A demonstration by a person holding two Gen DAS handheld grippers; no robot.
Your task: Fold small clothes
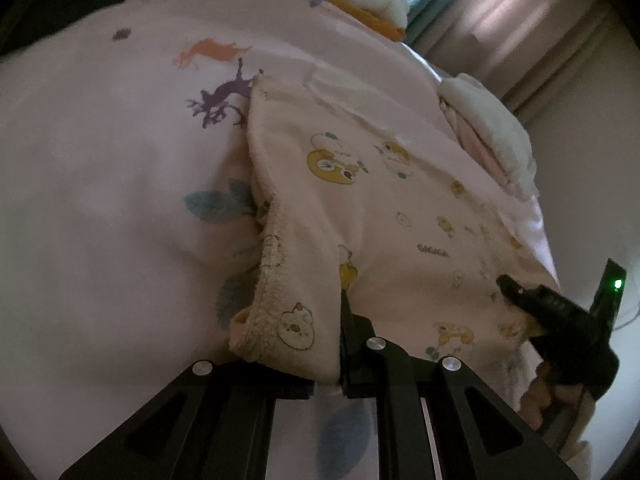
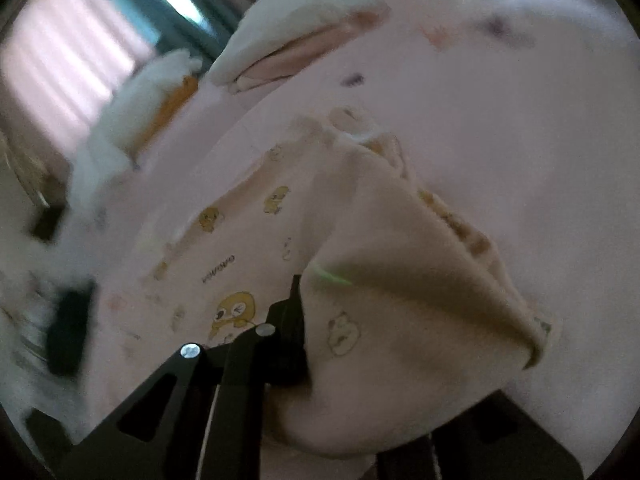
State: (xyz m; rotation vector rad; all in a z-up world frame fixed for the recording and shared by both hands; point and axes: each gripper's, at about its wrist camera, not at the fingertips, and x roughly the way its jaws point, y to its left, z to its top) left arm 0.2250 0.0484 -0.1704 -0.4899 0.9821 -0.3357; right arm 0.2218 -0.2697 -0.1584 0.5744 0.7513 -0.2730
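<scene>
The garment is a small pale pink piece printed with yellow cartoon animals. It lies on the bed, on a pink sheet printed with leaves and animal shapes. All positions below are given relative to the garment.

Left gripper: the jaws are closed on the garment's near hem, just beside a ribbed cuff printed with a bear face. Cloth fills the gap between the jaws and rises from them in a raised fold. The rest of the garment lies flat beyond this fold.

Right gripper: the jaws are closed on the garment's opposite edge. Only one finger shows; the other is hidden under draped cloth. In the right wrist view the gripped edge is lifted, and the cloth hangs from the jaws as a broad flap showing its plain inner side. This view is blurred. In the left wrist view the right gripper sits at the garment's right edge, with a green light on its body.

Beyond the garment, at the far edge of the bed, lie folded clothes in white and pink. A curtain hangs behind them.
</scene>
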